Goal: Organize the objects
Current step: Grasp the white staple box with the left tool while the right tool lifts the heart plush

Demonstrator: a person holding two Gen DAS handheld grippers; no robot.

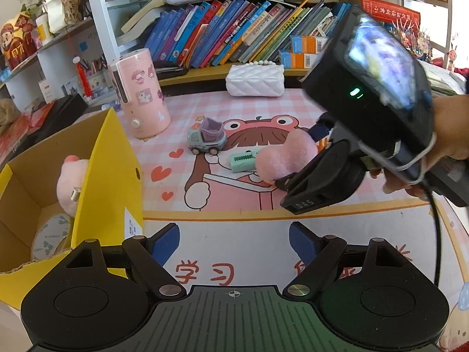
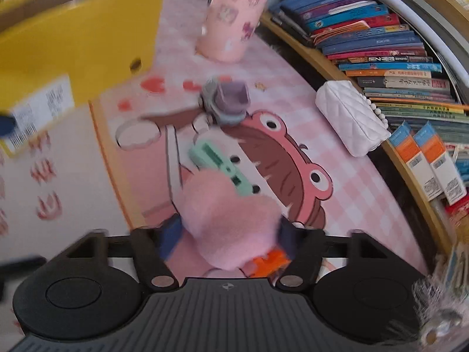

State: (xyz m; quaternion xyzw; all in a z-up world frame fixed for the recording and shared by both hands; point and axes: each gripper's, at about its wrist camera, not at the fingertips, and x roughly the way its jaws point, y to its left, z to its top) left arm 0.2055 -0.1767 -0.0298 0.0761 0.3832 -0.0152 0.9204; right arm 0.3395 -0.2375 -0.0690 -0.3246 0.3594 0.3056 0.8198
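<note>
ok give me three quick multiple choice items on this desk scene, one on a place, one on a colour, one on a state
1. Where is the small toy truck?
A. in the yellow cardboard box
B. on the pink cartoon desk mat
C. on the bookshelf

2. What colour is the quilted purse by the books?
A. white
B. black
C. red

3. How does the left hand-held gripper stand?
A. shut on a toy
B. open, nothing between its fingers
C. out of view

Answers: 1 B, it stands on the mat beside the mint green stapler. 2 A, its quilted surface is white. 3 B, its blue pads stand wide apart over bare mat.
</note>
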